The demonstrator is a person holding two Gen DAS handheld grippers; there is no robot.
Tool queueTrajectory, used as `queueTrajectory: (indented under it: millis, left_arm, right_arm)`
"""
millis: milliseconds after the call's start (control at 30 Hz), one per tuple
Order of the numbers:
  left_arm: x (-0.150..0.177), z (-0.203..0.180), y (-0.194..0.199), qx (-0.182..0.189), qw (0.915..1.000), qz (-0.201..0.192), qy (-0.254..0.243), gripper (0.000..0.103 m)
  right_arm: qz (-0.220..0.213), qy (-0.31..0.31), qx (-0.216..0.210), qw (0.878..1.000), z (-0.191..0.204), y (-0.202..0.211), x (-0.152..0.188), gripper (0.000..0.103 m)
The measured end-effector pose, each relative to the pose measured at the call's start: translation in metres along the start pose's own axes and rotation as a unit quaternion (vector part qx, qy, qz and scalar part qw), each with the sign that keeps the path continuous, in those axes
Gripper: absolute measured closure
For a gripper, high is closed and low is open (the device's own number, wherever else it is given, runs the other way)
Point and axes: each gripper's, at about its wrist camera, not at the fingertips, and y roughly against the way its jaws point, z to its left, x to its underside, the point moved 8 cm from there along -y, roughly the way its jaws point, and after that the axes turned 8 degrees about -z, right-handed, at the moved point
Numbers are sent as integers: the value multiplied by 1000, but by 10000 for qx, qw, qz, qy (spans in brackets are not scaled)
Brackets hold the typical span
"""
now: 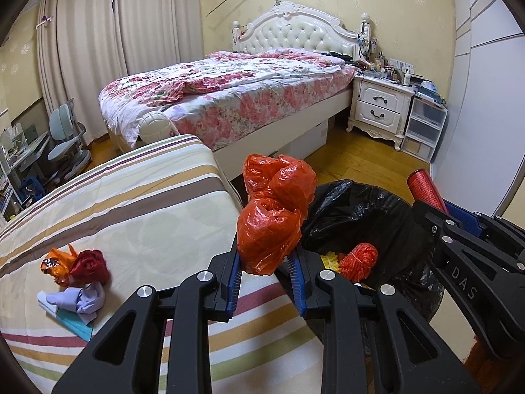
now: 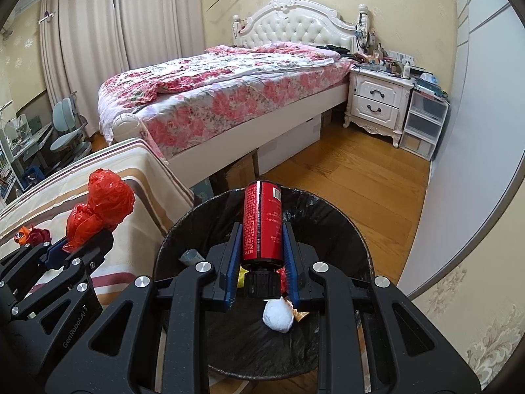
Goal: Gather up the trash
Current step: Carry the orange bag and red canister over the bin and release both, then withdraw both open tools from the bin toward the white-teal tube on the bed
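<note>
My left gripper is shut on a crumpled red plastic bag, held at the edge of the striped table beside the bin; the bag also shows in the right wrist view. My right gripper is shut on a red bottle with a black cap, held over the open bin lined with a black bag. In the bin lie a red net ball, a white paper wad and other scraps. More trash stays on the table: an orange wrapper, a dark red wad, a lilac cloth.
The striped table fills the left. Behind it stand a floral bed, a white nightstand and plastic drawers. A wooden floor lies right of the bin, with a white wardrobe at the far right.
</note>
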Motion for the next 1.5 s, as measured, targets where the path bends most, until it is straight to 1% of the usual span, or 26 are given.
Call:
queueTrajectory:
  millis: [267, 300, 367, 400, 433, 600, 700, 800, 833, 1033, 1233, 1500]
  left_arm:
    - [-4, -9, -11, 27, 9999, 63, -84, 76]
    - [-4, -9, -12, 21, 9999, 69, -84, 73]
    - [-3, -8, -12, 10, 9999, 97, -85, 65]
    - [-3, -7, -12, -17, 9999, 94, -71, 55]
    - [-3, -6, -12, -27, 9999, 92, -47, 47]
    - [-1, 2, -10, -145, 9998, 121, 25, 39]
    - [1, 9, -6, -222, 9996, 137, 58, 38]
    - [4, 17, -1, -286, 9994, 149, 96, 34]
    - [4, 20, 1, -306, 9994, 141, 109, 34]
    - [12, 43, 17, -511, 9983, 146, 243, 33]
    - [25, 73, 34, -741, 9962, 202, 417, 33]
    - [43, 112, 56, -1065, 9918, 290, 639, 33]
  right_arm:
    - [74, -62, 52, 9999, -7, -13, -1, 80]
    - [62, -70, 67, 9999, -8, -13, 0, 80]
    - [44, -104, 94, 9999, -10, -14, 0, 72]
    - [34, -124, 104, 9999, -11, -14, 1, 69]
    - [13, -131, 130, 9998, -11, -13, 1, 64]
    - [-17, -107, 228, 9997, -14, -10, 1, 61]
    - [-56, -108, 265, 9996, -15, -6, 0, 55]
    - [-40, -106, 264, 9996, -13, -3, 1, 50]
    - [-33, -94, 256, 9996, -10, -2, 2, 47]
    - [9, 13, 110, 9999, 10, 7, 9, 42]
    - [78, 125, -127, 9998, 37, 15, 18, 41]
    - [213, 287, -544, 9979, 82, 25, 28, 41]
